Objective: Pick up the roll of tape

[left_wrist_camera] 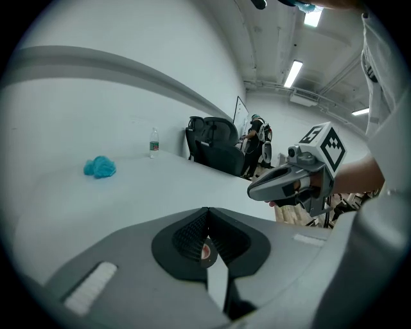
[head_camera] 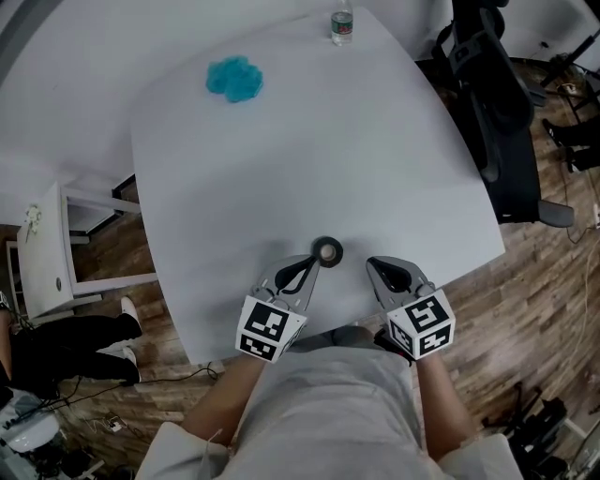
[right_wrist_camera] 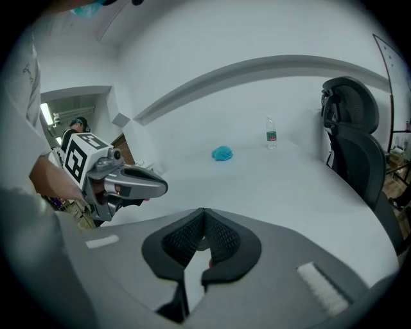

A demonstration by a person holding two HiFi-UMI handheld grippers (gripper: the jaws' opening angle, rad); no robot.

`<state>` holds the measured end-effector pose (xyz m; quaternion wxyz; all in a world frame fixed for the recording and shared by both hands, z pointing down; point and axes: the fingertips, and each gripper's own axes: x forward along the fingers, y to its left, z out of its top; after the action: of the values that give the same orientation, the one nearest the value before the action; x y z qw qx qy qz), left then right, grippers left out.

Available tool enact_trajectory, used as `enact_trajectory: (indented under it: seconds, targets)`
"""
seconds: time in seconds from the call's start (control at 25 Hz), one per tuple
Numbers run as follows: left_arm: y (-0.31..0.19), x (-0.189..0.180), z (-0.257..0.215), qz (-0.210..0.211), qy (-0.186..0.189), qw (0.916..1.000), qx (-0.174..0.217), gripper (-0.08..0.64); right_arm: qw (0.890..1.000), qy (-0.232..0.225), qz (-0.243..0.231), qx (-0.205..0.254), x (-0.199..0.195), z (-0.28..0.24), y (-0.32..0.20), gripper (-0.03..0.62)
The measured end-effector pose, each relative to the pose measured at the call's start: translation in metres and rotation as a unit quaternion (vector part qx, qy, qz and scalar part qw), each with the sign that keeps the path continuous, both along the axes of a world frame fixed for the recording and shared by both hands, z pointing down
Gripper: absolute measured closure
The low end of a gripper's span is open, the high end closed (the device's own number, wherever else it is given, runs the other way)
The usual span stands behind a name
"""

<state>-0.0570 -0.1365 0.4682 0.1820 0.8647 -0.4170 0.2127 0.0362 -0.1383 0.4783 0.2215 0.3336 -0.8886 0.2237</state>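
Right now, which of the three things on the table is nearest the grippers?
The dark roll of tape, by the table's near edge; the blue wad and the bottle sit at the far end.

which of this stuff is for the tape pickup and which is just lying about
For the job: roll of tape, left gripper, right gripper.
Lying about: blue cloth, water bottle, office chair.

Tape roll (head_camera: 327,250), small dark ring with a pale centre, lying flat on the white table (head_camera: 309,159), near its front edge
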Motion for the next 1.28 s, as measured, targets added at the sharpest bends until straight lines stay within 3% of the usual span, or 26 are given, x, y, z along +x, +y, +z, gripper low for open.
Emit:
enact_trajectory:
  seconds: [0.76, 1.28]
  targets:
    - [-0.008, 0.008, 0.061, 0.018, -0.032, 0.999, -0.028, 0.497, 0.999, 0.018, -0.002, -0.031, -0.001, 0.033, 0.019, 0.586]
    - [-0.013, 0.018, 0.104, 0.049, -0.072, 0.9946, -0.056, 0.332, 0.998, 0.018, 0.006, -0.053, 0.004, 0.048, 0.025, 0.586]
